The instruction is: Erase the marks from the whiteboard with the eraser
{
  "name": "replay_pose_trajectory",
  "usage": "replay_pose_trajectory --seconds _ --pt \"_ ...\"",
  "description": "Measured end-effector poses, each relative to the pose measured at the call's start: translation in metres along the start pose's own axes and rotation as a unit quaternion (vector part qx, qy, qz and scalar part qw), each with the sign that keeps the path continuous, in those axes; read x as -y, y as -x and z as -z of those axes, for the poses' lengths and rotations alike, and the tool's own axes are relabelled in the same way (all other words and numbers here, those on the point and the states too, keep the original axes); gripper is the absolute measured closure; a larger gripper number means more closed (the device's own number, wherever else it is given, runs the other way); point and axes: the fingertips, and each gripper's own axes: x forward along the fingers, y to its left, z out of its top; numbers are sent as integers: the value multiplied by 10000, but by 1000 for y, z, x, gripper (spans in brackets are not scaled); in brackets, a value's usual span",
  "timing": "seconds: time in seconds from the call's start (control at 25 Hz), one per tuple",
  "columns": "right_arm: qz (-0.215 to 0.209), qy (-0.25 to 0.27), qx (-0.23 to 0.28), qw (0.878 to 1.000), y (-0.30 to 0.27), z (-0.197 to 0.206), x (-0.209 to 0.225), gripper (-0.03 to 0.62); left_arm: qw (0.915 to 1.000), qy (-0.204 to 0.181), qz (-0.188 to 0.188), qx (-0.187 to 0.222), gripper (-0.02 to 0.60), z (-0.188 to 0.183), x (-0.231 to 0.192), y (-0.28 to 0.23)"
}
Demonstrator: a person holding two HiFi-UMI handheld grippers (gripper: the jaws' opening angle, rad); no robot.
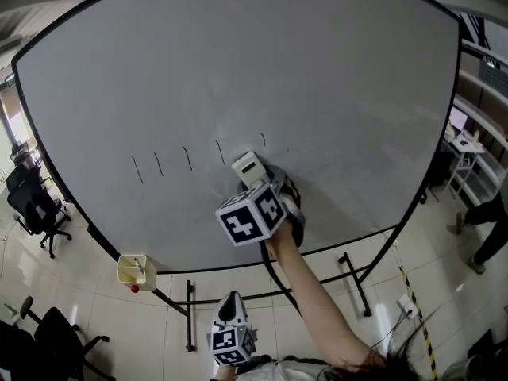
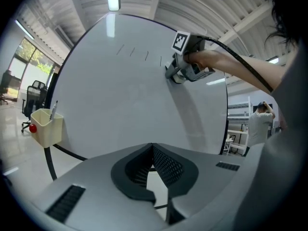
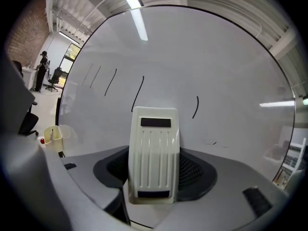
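The whiteboard [image 3: 216, 57] is smooth and glossy, the eraser [image 3: 153, 158] ribbed cream plastic, the fingers [image 3: 192, 172] matt, cross-hatched.

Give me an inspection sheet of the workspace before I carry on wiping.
Surface: whiteboard, mostly bare.
Job's things: five short black marks in a row; eraser at the board just below the two rightmost.
Clutter: beige box holding a marker at the board's lower edge.
Grippers: right hand-held gripper shut on the eraser; left hand-held gripper shut, empty, held low.
Cables: black cable trails back from the right hand-held gripper.
Surroundings: office chairs left, shelves and a person right.
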Motion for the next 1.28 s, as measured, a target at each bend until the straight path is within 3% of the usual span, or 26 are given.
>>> replay_pose_trajectory --seconds 0.08,0.2,0.4,0.52,0.64,0.76,0.88,0.96,1.08,1.28 --pt "-21 77 22 10000 -1 0 -1 310 10000 22 -61 16 594 0 -4 2" --pt "-150 -490 225 9984 9 5 23 310 9999 59 -145 3 594 -1 -9 4" --pt "770 -1440 139 9865 32 42 140 310 9999 38 -111 26 594 2 -13 2" --pt "914 -1687 -216 9812 26 68 164 310 10000 36 -45 16 594 4 -11 1" --pt "858 -1691 -410 9810 16 75 153 310 10000 13 15 2 594 5 -8 0" --pt "963 -1313 -598 9848 12 69 137 310 10000 42 25 -4 594 3 -10 -1" --pt "588 -1007 -628 9912 4 53 96 310 10000 50 38 -27 594 3 -14 -2" --pt "426 -575 -707 9949 -2 44 62 309 10000 57 36 -20 594 -1 -15 0" --pt "637 135 -898 9938 -7 41 36 310 10000 73 21 17 594 -5 -18 5" --pt "211 -537 -501 9971 2 35 35 310 9999 98 -32 54 594 -4 -35 18"
